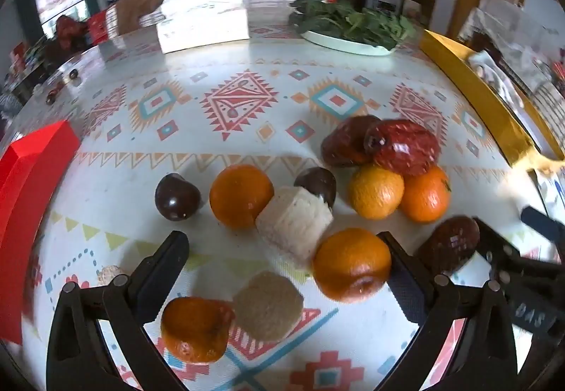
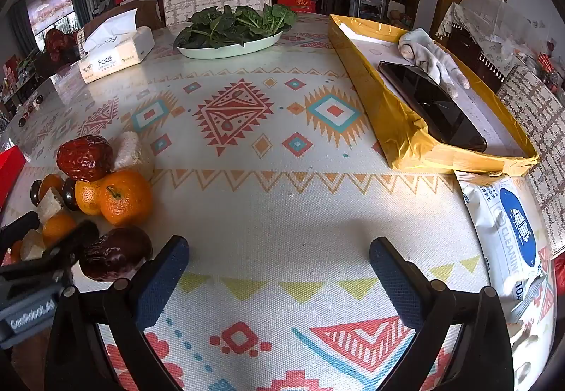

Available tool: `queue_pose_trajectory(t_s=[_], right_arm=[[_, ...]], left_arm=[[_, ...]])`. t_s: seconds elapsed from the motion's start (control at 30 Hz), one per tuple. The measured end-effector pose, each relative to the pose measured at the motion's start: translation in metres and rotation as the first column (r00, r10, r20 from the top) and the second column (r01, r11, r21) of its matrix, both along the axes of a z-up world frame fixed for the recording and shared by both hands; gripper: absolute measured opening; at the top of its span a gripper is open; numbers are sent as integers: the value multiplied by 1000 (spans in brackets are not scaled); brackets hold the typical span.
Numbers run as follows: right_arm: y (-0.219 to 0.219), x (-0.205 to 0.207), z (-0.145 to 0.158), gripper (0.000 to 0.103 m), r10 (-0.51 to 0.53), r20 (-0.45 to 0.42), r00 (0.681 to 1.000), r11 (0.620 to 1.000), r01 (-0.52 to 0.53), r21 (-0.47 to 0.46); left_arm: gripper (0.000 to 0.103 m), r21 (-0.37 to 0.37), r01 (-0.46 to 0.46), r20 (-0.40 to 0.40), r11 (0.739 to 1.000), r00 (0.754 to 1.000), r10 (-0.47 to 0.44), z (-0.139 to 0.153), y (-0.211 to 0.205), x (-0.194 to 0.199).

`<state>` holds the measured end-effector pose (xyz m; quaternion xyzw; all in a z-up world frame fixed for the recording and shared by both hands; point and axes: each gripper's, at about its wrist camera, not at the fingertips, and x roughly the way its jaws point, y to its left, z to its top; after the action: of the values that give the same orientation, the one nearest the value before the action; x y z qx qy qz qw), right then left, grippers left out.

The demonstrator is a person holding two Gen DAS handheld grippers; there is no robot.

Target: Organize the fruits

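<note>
A heap of fruit lies on the patterned tablecloth. In the left wrist view my left gripper (image 1: pixel 286 242) hangs open over it, with a tangerine (image 1: pixel 351 265) just inside its right finger and pale cut chunks (image 1: pixel 295 225) between the fingers, untouched. More tangerines (image 1: pixel 241 195), dark round fruits (image 1: pixel 176 196) and red dates (image 1: pixel 402 146) lie beyond. In the right wrist view my right gripper (image 2: pixel 279 251) stands open over bare cloth; a dark date (image 2: pixel 114 253) lies just left of its left finger, with tangerines (image 2: pixel 125 197) and a red date (image 2: pixel 84 156) behind.
A red box (image 1: pixel 31 179) stands at the table's left edge. A yellow tray (image 2: pixel 406 140) holding a phone and a glove lies on the right, a wipes pack (image 2: pixel 508 232) below it. A plate of greens (image 2: pixel 229 48) and a tissue box (image 2: pixel 116 55) sit at the back.
</note>
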<state>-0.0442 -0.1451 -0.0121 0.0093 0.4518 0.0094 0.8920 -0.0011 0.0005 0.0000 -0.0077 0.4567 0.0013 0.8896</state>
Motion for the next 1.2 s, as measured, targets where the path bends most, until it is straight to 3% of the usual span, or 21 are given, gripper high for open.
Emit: queue_pose_trajectory(t_s=[0.87,1.0,1.2], right_arm=[[0,0,0,103,0,0,1000,1000,0,0],[0,0,0,103,0,0,1000,1000,0,0],[0,1,2,103,11,-35,999,1000,-10,4]], left_arm=[[103,2,2,-2,1000,1000,-2,0,-1,0],[103,2,-37,-2,999,999,37,0,0,-1],[103,11,17,-22,1000,1000,-17,1,-1,-3]])
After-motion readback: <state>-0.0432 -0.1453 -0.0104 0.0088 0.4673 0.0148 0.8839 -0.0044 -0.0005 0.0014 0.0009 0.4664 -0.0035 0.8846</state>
